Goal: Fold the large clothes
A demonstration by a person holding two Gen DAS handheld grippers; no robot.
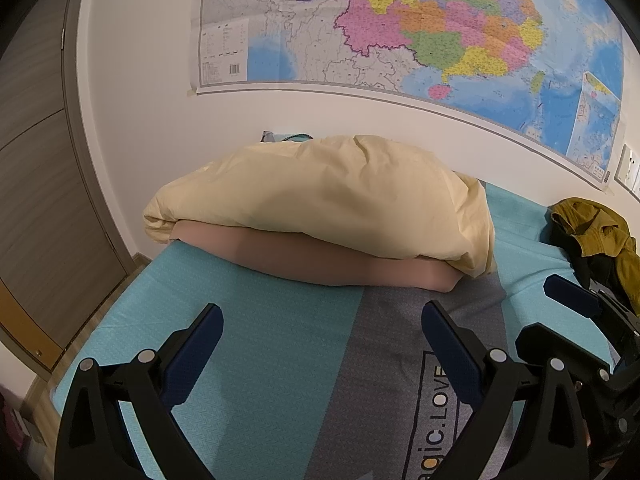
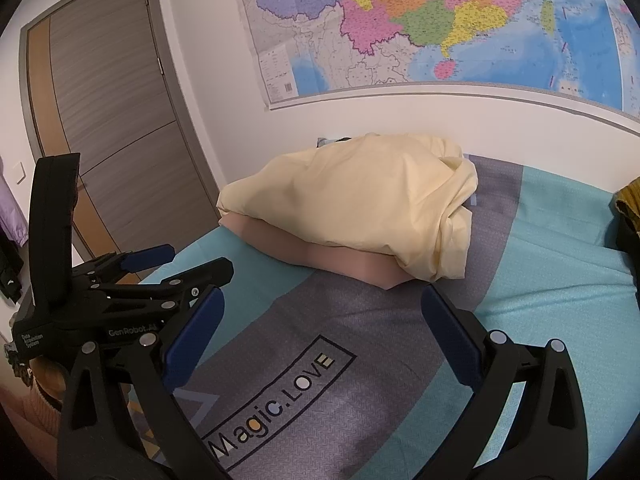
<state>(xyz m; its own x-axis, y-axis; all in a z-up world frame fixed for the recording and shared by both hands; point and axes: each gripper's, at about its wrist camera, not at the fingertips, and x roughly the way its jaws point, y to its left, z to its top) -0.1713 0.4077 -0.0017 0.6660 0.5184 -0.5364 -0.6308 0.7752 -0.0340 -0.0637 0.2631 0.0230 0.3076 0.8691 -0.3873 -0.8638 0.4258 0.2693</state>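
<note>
A crumpled mustard-yellow garment point(image 1: 592, 228) lies with a dark garment on the bed's right side. Only its edge point(image 2: 628, 200) shows in the right wrist view. My left gripper point(image 1: 322, 320) hovers open over the teal and grey bed sheet point(image 1: 260, 320), with nothing between its fingers. My right gripper point(image 2: 324, 300) is open and empty too, above the "Magic.LOVE" print point(image 2: 276, 400). The two grippers are side by side. The right gripper point(image 1: 538, 312) shows at the left view's right edge, just in front of the garments. The left gripper point(image 2: 202, 259) shows at the right view's left side.
A pale yellow duvet point(image 1: 320, 196) is heaped on a pink pillow point(image 1: 320, 260) at the head of the bed, against a white wall with a large map point(image 1: 400, 28). A grey-brown door point(image 2: 112, 120) stands to the left, beyond the bed's edge.
</note>
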